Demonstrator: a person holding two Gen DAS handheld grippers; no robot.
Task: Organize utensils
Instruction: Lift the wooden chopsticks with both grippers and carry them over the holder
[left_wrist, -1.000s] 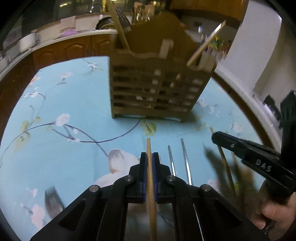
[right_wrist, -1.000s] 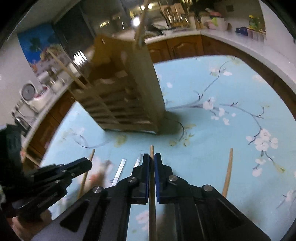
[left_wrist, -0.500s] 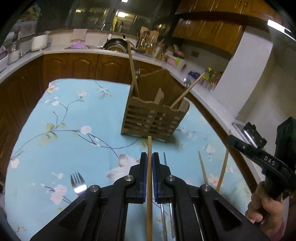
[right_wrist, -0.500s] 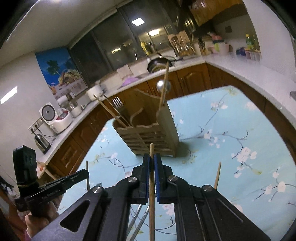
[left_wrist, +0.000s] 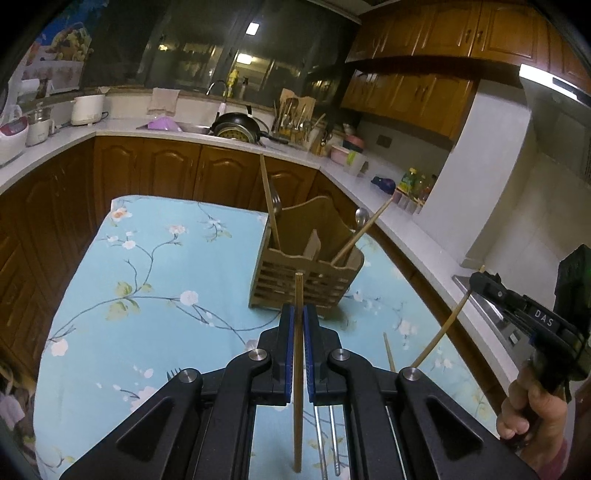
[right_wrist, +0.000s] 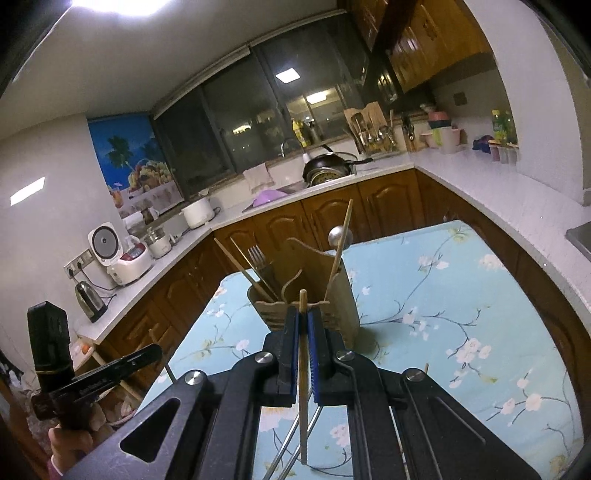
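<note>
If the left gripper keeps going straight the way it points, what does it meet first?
Probably the wooden utensil holder: the left gripper, shut on a wooden chopstick, aims at its slatted front. The chopstick's tip would likely touch first; depth is unclear.

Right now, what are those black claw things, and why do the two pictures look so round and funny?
Those claws are hand-held grippers, like big tongs. A person holds one in each hand, and each carries a small camera that bends the picture round. One picture looks along the left gripper, the other along the right gripper. In the left picture you can also see the person's hand holding the other gripper. Each gripper is shut on a wooden chopstick. On the flowery blue tablecloth stands a wooden utensil holder that already has chopsticks, spoons and a fork in it. Metal chopsticks, a fork and another wooden chopstick lie on the table.
</note>
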